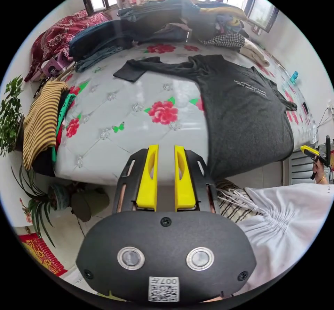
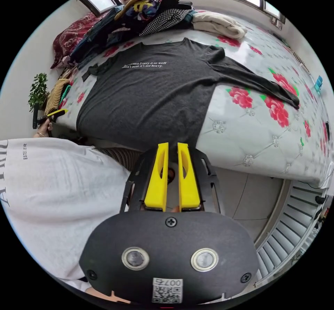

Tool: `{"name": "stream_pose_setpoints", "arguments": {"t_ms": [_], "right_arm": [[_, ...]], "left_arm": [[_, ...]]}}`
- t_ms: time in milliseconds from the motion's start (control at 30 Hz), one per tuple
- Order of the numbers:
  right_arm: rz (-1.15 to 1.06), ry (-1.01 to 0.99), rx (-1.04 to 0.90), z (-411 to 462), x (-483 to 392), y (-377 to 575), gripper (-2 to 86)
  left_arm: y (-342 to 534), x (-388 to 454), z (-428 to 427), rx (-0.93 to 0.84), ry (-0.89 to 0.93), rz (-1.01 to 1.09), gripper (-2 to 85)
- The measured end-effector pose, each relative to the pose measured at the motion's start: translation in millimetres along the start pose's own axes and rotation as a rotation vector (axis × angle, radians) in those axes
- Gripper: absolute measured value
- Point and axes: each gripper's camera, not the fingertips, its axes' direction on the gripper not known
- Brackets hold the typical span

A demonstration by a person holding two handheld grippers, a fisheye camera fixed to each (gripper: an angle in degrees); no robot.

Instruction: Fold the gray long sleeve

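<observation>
In the left gripper view, our left gripper (image 1: 166,149) hangs off the mattress (image 1: 114,115) edge, jaws slightly parted around nothing. To its right the gray long sleeve (image 1: 243,112) lies spread flat, both sleeves out. In the right gripper view, our right gripper (image 2: 173,146) hovers at the hem, narrowly parted, gripping nothing.

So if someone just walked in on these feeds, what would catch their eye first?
The gray shirt spread flat on the floral bed, both sleeves out to the sides. Behind it, a clothes pile under the window. Each hand-held gripper, left and right, hangs off the bed's near edge, holding nothing.
</observation>
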Motion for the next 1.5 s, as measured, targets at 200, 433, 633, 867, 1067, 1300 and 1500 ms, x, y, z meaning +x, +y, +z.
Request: {"name": "stream_pose_setpoints", "arguments": {"t_ms": [200,433,633,867,1067,1300,1500], "right_arm": [[-0.089,-0.058,0.019,15,-71,-80,3.6],[-0.144,-0.077,-0.026,16,-115,-145,3.9],[-0.054,-0.076,-0.024,11,-109,-147,2.8],[0.005,-0.065,-0.013,2,-92,-150,1.7],[0.009,-0.091,0.041,-7,-80,-159,1.4],[0.031,-0.183,0.042,5,-72,-160,1.4],[0.008,-0.184,0.032,4,-74,-158,2.4]], "left_arm": [[-133,-61,20,-0.026,-0.147,0.103,6.3],[-266,-92,72,-0.106,-0.2,0.297,7.8],[-300,-109,88,-0.114,-0.376,0.593,0.0],[-366,-279,-6,-0.015,0.216,0.307,-0.9],[-359,-483,-90,0.317,0.749,-0.169,-0.9],[-237,-600,33,0.335,1.134,-0.965,-1.0],[-224,-580,23,0.41,1.22,-0.846,-1.0]]}}
